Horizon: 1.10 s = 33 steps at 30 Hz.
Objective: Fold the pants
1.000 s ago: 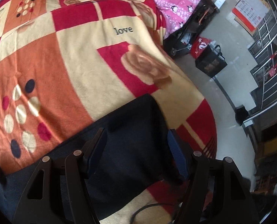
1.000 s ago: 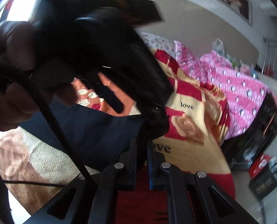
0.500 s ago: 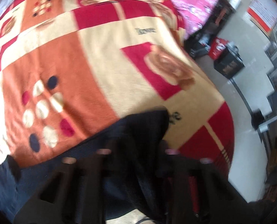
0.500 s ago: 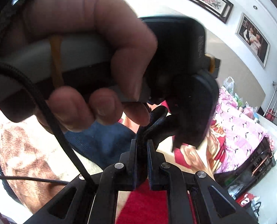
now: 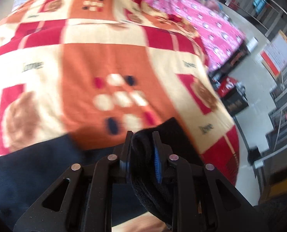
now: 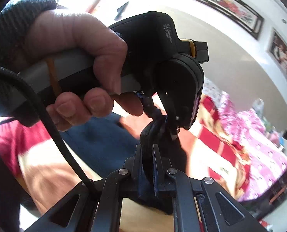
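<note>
The dark navy pants lie across the near part of a patterned blanket on a bed. My left gripper has its jaws closing on a bunched fold of the pants, and the pads press the cloth. In the right wrist view, my right gripper is shut on a fold of the same pants. Directly above it a hand holds the left gripper, which pinches the cloth and lifts it off the blanket.
Pink patterned bedding lies at the bed's far right. Beyond the bed's right edge is pale floor with a black bag and a metal railing. A black cable crosses the right wrist view.
The left gripper's jaws went from wide open to closed on the pants fold, then carried it across the blanket. The right gripper kept its hold and moved along with it.
</note>
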Motion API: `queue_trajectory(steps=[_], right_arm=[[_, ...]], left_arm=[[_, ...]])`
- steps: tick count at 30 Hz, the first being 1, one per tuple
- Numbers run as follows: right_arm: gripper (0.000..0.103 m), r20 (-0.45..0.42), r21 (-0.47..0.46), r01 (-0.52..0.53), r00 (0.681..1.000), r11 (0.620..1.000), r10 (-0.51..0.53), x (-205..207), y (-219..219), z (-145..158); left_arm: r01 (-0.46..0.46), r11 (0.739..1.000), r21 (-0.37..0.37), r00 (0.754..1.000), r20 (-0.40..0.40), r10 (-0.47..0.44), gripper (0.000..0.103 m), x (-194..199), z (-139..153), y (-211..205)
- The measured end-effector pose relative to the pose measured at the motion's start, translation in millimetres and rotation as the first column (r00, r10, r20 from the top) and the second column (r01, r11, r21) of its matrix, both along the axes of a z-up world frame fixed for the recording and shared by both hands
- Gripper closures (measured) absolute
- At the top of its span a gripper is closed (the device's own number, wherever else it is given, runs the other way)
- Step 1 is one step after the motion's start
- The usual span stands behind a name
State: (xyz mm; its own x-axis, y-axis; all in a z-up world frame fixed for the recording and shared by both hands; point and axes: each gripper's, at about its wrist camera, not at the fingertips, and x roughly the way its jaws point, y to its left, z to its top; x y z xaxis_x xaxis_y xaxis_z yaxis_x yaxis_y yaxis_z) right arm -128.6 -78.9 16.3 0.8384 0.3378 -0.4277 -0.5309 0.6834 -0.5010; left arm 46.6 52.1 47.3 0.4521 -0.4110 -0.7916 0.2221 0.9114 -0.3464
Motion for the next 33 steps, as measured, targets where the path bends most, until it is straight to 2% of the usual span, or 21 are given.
queue_trajectory(steps=[5,9,14,17,20,22,23,24,27,29,31,33], right_arm=[[0.095,-0.035,-0.018,-0.079,0.996,0.997,0.078,0.5,58.4,-0.9],[0.095,-0.054,-0.031,-0.115,0.992,0.993,0.113,0.1,96.1,-2.4],[0.095,-0.077,-0.024,-0.139,0.988,0.99,0.136,2.8,126.4,-2.5],[0.095,-0.098,-0.035,-0.147,0.985,0.989,0.143,-1.4,139.3,-8.0],[0.095,-0.137,-0.102,-0.131,0.984,0.986,0.116,7.1,142.3,-27.7],[0.083,-0.163,-0.154,-0.123,0.982,0.98,0.097,7.3,144.6,-43.1],[0.067,-0.169,-0.181,-0.124,0.981,0.976,0.093,1.7,144.7,-48.4],[0.059,-0.151,-0.185,-0.118,0.984,0.976,0.09,-3.8,140.7,-50.3],[0.051,-0.141,-0.056,-0.17,0.977,0.984,0.161,-23.4,99.0,-29.2],[0.048,-0.133,-0.002,-0.216,0.968,0.976,0.214,-32.2,61.7,-13.4],[0.047,-0.116,-0.015,-0.247,0.963,0.969,0.244,-28.6,34.4,-5.3],[0.044,-0.064,-0.045,-0.24,0.969,0.97,0.237,-8.9,0.2,5.7]], left_arm=[[-0.084,0.996,-0.018,0.996,-0.008,0.084,0.09,-9.5,-2.7,67.3],[-0.12,0.992,-0.032,0.993,-0.003,0.12,0.09,-18.0,-8.0,101.3],[-0.161,0.985,-0.068,0.986,0.022,0.162,0.09,-27.5,-7.2,130.5],[-0.185,0.979,-0.083,0.983,-0.001,0.185,0.09,-30.0,-9.8,144.8],[-0.191,0.979,-0.077,0.982,-0.009,0.191,0.09,-31.9,-11.2,148.4],[-0.189,0.979,-0.075,0.982,-0.009,0.189,0.09,-34.2,-11.3,146.9],[-0.191,0.978,-0.078,0.982,-0.008,0.191,0.09,-35.7,-11.3,146.1],[-0.191,0.978,-0.082,0.982,-0.008,0.191,0.09,-38.0,-11.8,144.4],[-0.161,0.984,-0.079,0.987,0.006,0.162,0.09,-49.5,-15.2,128.4],[-0.105,0.991,-0.079,0.994,0.026,0.107,0.09,-61.9,-18.0,109.8],[-0.062,0.995,-0.075,0.997,0.046,0.066,0.09,-72.1,-23.3,92.6],[-0.066,0.998,-0.015,0.996,0.05,0.067,0.09,-81.0,-34.6,79.5]])
